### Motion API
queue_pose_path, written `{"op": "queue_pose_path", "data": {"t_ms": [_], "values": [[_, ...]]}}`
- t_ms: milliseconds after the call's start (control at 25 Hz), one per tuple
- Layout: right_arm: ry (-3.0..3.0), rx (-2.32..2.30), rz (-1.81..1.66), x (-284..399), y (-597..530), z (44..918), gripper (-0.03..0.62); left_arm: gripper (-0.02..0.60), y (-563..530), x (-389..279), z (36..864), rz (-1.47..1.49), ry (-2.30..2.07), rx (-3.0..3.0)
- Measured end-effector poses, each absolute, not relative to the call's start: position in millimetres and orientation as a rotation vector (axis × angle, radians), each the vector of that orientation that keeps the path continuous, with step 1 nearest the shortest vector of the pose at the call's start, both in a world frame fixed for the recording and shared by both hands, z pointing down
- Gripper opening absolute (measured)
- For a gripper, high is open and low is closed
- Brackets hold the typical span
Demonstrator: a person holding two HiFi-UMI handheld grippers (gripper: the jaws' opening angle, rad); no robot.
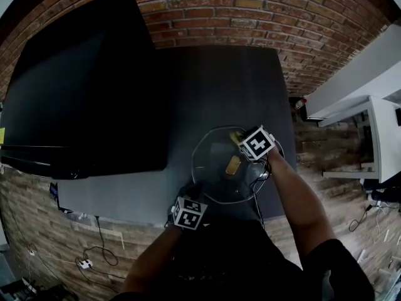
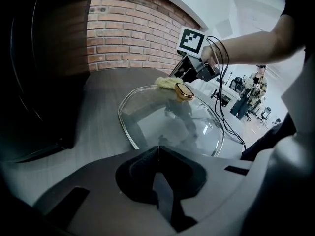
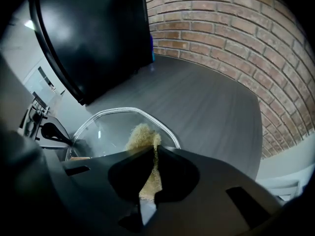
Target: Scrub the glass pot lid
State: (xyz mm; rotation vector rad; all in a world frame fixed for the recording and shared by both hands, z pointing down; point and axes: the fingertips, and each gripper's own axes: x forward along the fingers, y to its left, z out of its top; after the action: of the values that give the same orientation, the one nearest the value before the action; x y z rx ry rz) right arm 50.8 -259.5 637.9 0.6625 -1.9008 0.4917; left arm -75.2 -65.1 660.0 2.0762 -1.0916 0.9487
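Glass lid [image 1: 213,158] lies on the dark surface [image 1: 219,86], its near rim seemingly pinched in the closed left tool [image 2: 157,150], though the contact is hard to make out. Beyond the gold knob [image 2: 184,91], the right tool [image 3: 155,149] clamps a yellow scrub pad [image 3: 141,135] onto the far glass. Scrubbing looks to be in hand, and the next move calls for sweeping the pad across the dome while the left tool steadies the lid.

The left tongs [image 2: 158,148] are clamped on the lid's [image 2: 162,119] near rim, forearm bent in close. The right tongs [image 3: 156,149] pinch a sponge [image 3: 141,135] at the lid's far side, arm stretched out.
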Motion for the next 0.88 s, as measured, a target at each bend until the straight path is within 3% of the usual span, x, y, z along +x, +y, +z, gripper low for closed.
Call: {"op": "queue_pose_path", "data": {"t_ms": [440,880], "values": [[-1.871,0.807,0.588,101,-256,643,0.028,0.035,-65,-77,660,0.95,-1.093,2.068],[-2.085,0.948,0.665,98,-258,619,0.028,0.035,-67,-73,659,0.968,-1.098,2.063]]}}
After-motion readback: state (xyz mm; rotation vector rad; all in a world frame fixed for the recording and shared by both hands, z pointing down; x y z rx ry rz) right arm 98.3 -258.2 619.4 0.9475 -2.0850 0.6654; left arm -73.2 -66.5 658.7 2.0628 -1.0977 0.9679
